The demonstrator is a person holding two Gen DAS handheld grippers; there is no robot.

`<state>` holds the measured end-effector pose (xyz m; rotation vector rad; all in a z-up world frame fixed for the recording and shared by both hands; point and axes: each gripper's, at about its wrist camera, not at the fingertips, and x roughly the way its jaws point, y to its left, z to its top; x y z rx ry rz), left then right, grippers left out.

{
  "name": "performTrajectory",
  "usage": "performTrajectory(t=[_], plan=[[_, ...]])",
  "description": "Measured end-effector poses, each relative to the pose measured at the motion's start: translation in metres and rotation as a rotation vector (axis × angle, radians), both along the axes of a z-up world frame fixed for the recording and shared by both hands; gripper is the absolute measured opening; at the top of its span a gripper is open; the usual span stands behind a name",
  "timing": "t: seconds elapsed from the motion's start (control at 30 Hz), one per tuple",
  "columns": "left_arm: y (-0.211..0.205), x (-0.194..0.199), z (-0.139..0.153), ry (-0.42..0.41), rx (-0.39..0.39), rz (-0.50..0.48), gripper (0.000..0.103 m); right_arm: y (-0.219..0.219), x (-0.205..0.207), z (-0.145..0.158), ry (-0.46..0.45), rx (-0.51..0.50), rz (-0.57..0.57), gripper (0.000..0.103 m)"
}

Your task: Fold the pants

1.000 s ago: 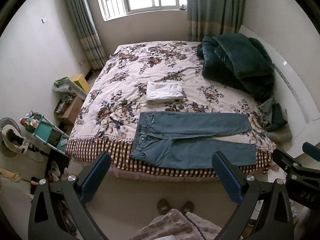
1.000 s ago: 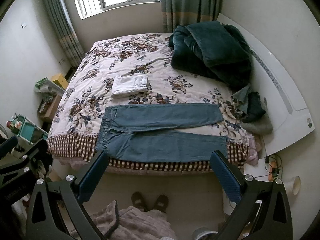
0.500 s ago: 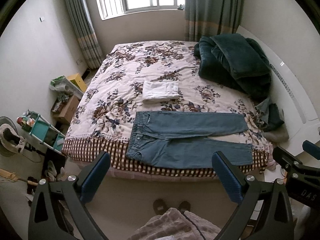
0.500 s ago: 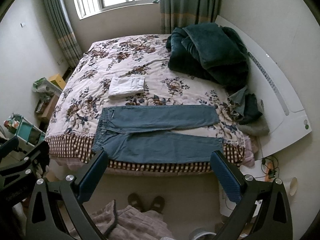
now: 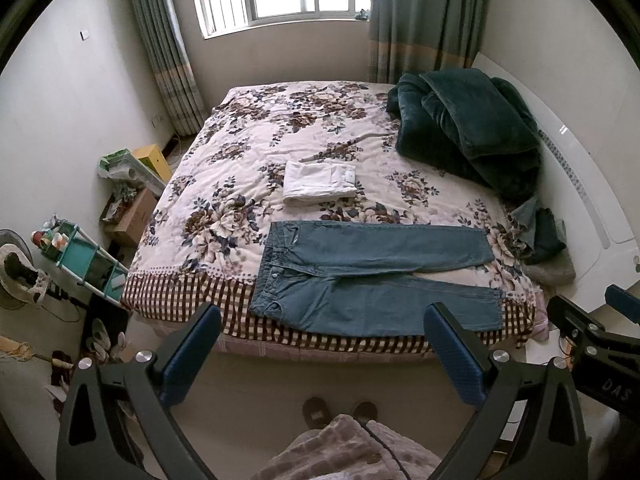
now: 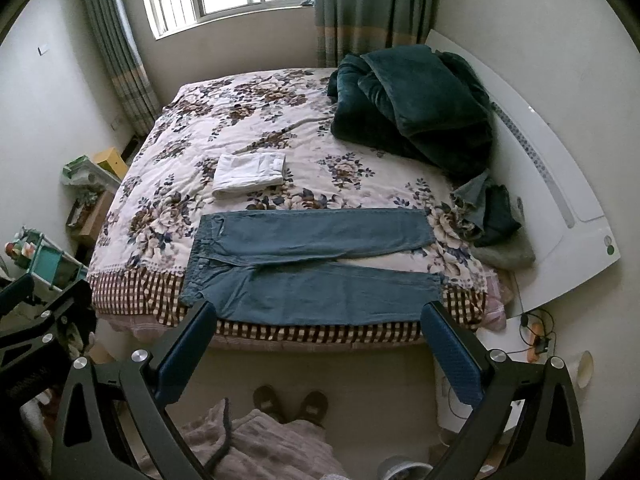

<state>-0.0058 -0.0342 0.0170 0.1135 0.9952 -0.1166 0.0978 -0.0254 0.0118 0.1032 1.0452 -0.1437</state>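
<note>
Blue jeans (image 5: 372, 276) lie flat along the near edge of the bed, waistband to the left, both legs stretched to the right; they show the same way in the right wrist view (image 6: 312, 264). My left gripper (image 5: 322, 344) is open and empty, held high above the floor in front of the bed. My right gripper (image 6: 320, 342) is open and empty too, held beside it; part of it shows at the right edge of the left wrist view (image 5: 592, 340).
The bed has a floral quilt (image 5: 248, 168). A folded white garment (image 5: 318, 182) lies beyond the jeans. A dark green blanket (image 5: 468, 128) is heaped at the far right by the white headboard (image 6: 560, 184). A teal shelf (image 5: 80, 256) and boxes stand at the left.
Both grippers have moved back and up from the bed, so the bed and jeans look smaller. Both stay open. The jeans have not moved.
</note>
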Motion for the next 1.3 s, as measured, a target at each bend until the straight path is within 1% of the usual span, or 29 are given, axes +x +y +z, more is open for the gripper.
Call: performTrajectory(t=[0.8,1.0,1.1,1.17,1.3], plan=[[0.011,-0.002,0.0,0.001,-0.005,-0.003,0.103,0.004,0.002,0.001,-0.001,0.002,0.011,0.103],[0.002,0.001,0.001,0.003,-0.013,0.013,0.103,-0.002,0.009,-0.002,0.007,0.007,0.023,0.103],[-0.007,0.007,-0.009,0.01,-0.024,0.034,0.103,-0.006,0.012,-0.008,-0.001,0.018,0.02,0.103],[-0.012,0.014,-0.02,0.006,-0.022,0.056,0.103,-0.014,0.018,-0.016,-0.024,0.024,0.012,0.103],[-0.024,0.041,-0.046,0.019,-0.018,0.079,0.103,-0.032,0.045,-0.043,-0.037,0.036,-0.039,0.103]])
